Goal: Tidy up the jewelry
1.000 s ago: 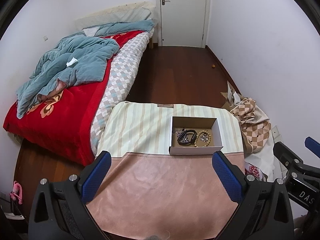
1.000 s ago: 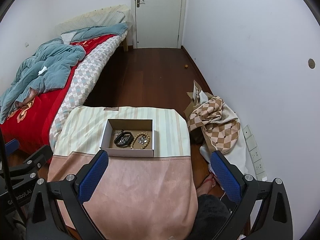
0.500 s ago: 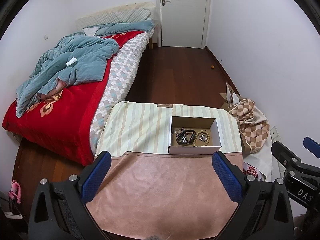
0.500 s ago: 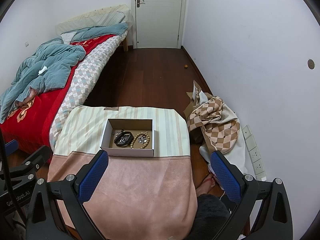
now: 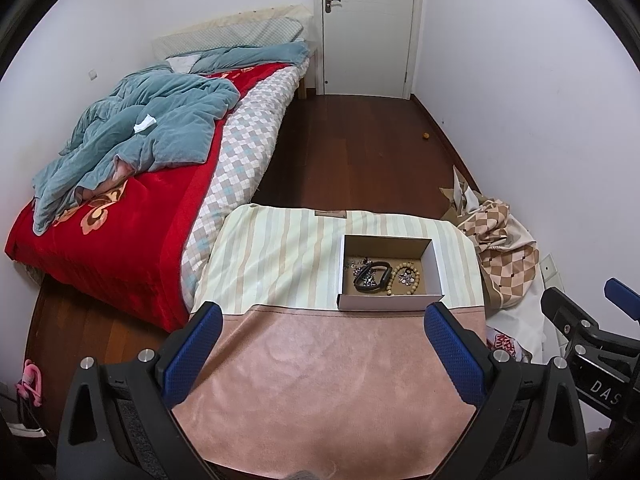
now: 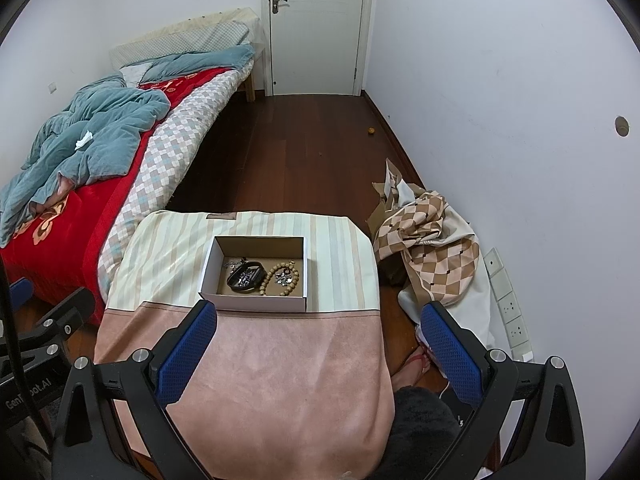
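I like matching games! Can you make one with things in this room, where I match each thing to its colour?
Things:
1. blanket
2. bead bracelet
3. door
4. band

Colours:
a. white
b. black
c. blue-green
d. tan

Pairs: 1-c, 2-d, 3-a, 4-b

The blanket lies crumpled on the bed. The bead bracelet and the band both lie inside the open cardboard box on the table.
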`<state>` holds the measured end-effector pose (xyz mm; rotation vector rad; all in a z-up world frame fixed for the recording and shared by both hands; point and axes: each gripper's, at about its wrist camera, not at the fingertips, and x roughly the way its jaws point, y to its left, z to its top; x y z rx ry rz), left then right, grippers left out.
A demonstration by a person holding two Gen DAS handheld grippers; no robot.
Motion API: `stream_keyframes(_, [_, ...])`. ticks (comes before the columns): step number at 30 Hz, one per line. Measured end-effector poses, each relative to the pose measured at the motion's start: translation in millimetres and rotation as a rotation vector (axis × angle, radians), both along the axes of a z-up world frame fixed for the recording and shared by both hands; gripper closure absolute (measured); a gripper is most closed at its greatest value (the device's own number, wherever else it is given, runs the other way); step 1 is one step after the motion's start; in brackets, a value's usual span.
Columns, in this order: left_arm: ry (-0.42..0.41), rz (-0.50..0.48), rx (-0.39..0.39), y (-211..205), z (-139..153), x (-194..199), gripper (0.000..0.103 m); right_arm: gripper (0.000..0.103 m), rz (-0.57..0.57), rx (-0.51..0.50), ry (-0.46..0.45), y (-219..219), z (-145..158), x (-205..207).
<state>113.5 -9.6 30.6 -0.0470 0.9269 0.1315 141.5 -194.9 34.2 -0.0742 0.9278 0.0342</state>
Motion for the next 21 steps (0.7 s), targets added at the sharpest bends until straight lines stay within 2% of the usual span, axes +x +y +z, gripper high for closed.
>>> stream_keyframes(21, [-0.006, -0.002, -0.001, -4.5, 7.1, 0.4, 0.0, 0.0, -0.004, -0.002, 0.0, 1.3, 1.9, -4.1])
